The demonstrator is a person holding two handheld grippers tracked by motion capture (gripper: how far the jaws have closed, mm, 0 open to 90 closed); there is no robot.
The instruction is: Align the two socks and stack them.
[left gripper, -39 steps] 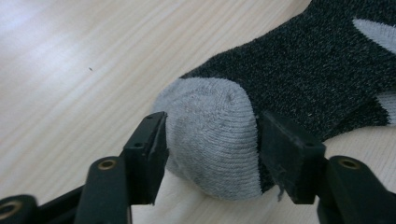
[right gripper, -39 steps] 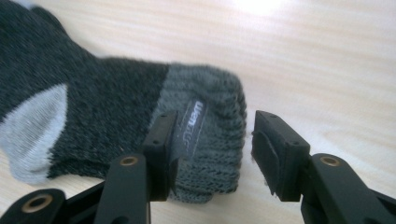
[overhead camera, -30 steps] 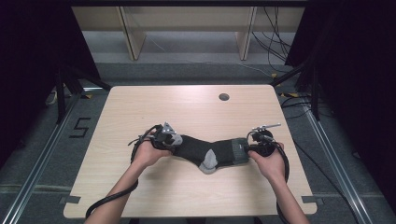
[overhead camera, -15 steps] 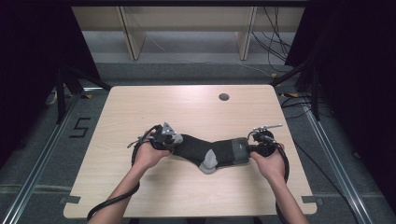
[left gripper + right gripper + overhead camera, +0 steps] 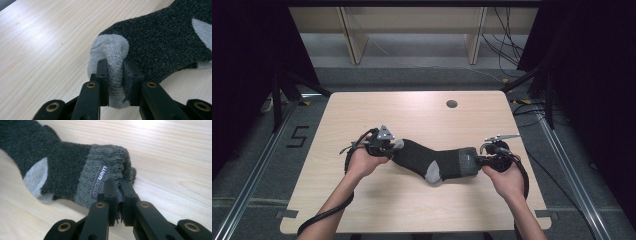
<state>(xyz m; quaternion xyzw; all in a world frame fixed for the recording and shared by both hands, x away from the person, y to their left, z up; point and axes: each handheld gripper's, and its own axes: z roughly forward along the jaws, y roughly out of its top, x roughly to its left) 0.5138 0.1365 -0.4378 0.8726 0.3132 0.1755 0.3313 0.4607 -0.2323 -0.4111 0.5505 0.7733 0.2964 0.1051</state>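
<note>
Sock gripped at both ends, lift just starting.
Left claw (image 5: pixel 115 75) pinches the sock (image 5: pixel 432 160) toe, right claw (image 5: pixel 118 195) its cuff; it hangs near the worktop's (image 5: pixel 412 112) near edge.

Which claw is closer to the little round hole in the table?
Right. The right claw, clamped on the sock cuff, sits just below the hole; the left claw, pinching the toe, is farther off to the side.

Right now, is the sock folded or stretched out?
Stretched out. The sock spans between the left gripper, clamped on its grey toe, and the right gripper, clamped on its cuff.
</note>
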